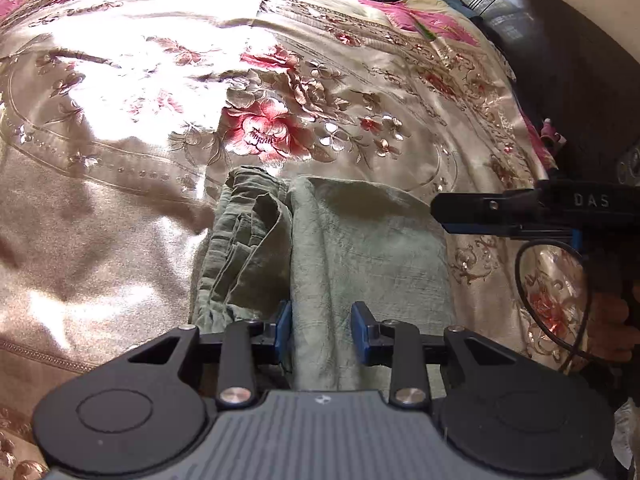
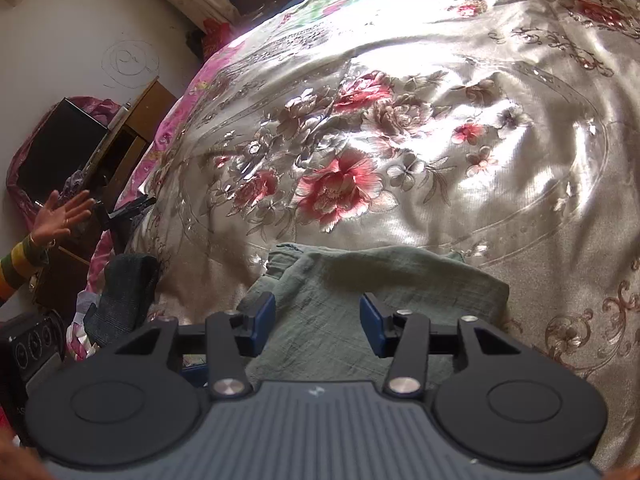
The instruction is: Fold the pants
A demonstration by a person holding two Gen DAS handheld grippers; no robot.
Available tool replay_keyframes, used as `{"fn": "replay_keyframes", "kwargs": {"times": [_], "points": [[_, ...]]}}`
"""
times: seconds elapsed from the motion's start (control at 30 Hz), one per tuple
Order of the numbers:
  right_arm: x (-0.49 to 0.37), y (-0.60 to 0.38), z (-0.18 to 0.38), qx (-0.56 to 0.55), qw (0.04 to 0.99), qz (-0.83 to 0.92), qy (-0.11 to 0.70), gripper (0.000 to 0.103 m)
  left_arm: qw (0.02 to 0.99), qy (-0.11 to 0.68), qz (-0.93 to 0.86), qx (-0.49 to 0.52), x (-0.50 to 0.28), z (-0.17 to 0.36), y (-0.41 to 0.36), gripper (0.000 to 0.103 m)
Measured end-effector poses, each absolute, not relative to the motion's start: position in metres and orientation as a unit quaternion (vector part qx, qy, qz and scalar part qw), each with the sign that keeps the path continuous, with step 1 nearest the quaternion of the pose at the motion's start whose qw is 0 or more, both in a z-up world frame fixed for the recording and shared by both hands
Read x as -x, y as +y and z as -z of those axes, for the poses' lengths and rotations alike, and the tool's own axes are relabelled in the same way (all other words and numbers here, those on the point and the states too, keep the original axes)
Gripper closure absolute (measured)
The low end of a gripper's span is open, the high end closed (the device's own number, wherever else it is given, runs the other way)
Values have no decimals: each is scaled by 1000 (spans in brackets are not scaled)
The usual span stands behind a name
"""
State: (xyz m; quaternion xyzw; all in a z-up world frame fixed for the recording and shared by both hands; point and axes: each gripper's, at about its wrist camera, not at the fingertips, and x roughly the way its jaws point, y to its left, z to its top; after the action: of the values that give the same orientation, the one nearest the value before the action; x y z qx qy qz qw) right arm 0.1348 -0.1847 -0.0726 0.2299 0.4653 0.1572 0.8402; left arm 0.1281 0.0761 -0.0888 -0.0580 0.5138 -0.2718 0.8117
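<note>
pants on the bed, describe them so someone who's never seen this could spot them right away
Start with the shiny floral bedspread covering the bed. On its near part lie the pants, a folded bundle of crinkled sage-green fabric. They are the only plain, matte green thing on that glossy cloth of red and pink flowers.

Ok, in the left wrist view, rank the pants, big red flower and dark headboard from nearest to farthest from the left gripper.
1. Pants: directly under and ahead of the left gripper.
2. Big red flower: just beyond the pants, mid-bed.
3. Dark headboard: far upper right, past the bed's edge.
</note>
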Motion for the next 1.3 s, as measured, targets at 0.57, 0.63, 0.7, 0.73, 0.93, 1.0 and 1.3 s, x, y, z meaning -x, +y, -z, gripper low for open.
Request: {"fn": "replay_keyframes", "kwargs": {"times": [0.57,0.63,0.7,0.73,0.93,1.0,1.3], "points": [[-83,-210,90,-269,837,-140,455,53,853,440,280,14,-133,44,74,85],[-82,-209,91,-269,836,-141,456,53,855,444,268,16,-138,49,83,85],[-82,-207,94,-268,835,-142,459,53,857,448,253,22,-142,59,95,85],[-82,-205,96,-266,834,-143,462,53,857,451,248,24,-144,63,100,85],[-82,-195,110,-258,825,-143,481,53,832,497,245,29,-155,103,116,70],[-81,-194,111,-258,824,-145,483,53,828,495,257,51,-156,103,121,68],[-81,-205,122,-284,817,-148,480,43,788,527,294,121,-181,115,131,40]]}}
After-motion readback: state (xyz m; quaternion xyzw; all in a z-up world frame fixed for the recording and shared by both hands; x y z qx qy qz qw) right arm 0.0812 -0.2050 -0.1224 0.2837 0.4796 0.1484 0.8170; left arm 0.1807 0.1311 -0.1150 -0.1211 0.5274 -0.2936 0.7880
